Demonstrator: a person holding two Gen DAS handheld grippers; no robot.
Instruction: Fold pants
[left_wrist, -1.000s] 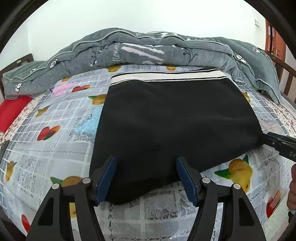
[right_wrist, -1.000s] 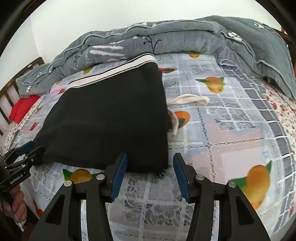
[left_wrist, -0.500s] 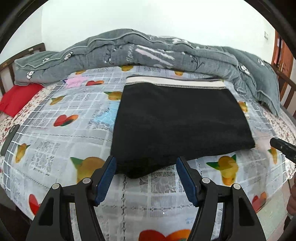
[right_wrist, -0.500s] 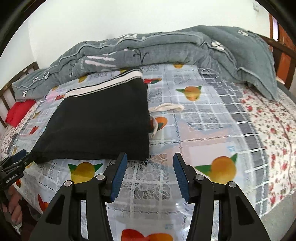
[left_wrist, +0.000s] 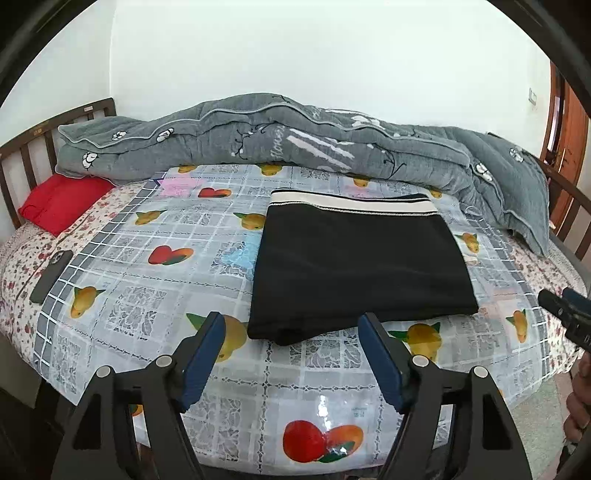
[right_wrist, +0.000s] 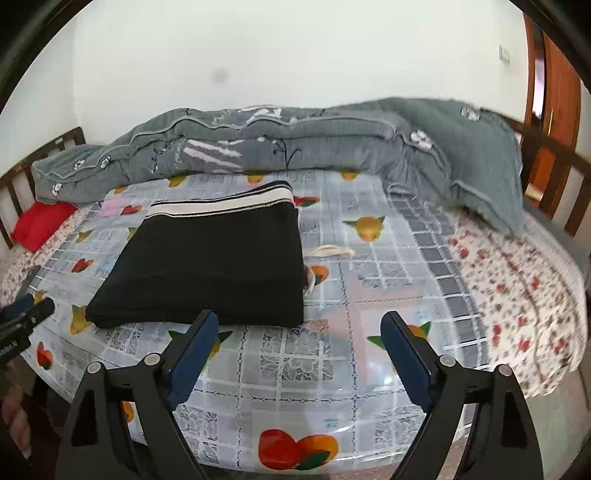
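Note:
The black pants (left_wrist: 354, 266) lie folded into a flat rectangle on the bed, with a white striped waistband (left_wrist: 351, 201) at the far edge. They also show in the right wrist view (right_wrist: 210, 266), with a white drawstring (right_wrist: 328, 252) sticking out at their right side. My left gripper (left_wrist: 291, 332) is open and empty, back from the pants' near edge. My right gripper (right_wrist: 299, 330) is open and empty, also back from the pants. Each gripper shows at the edge of the other's view, the right gripper (left_wrist: 565, 314) and the left gripper (right_wrist: 22, 321).
The bed has a fruit-print plastic cover (left_wrist: 147, 295). A grey quilt (left_wrist: 280, 144) is heaped along the far side. A red pillow (left_wrist: 62, 201) lies at the far left by the wooden headboard (left_wrist: 22, 155). A dark phone (left_wrist: 51, 269) lies near the left edge.
Both grippers have pulled back and up from the pants' near edge. The pants stay folded on the bed and look smaller now.

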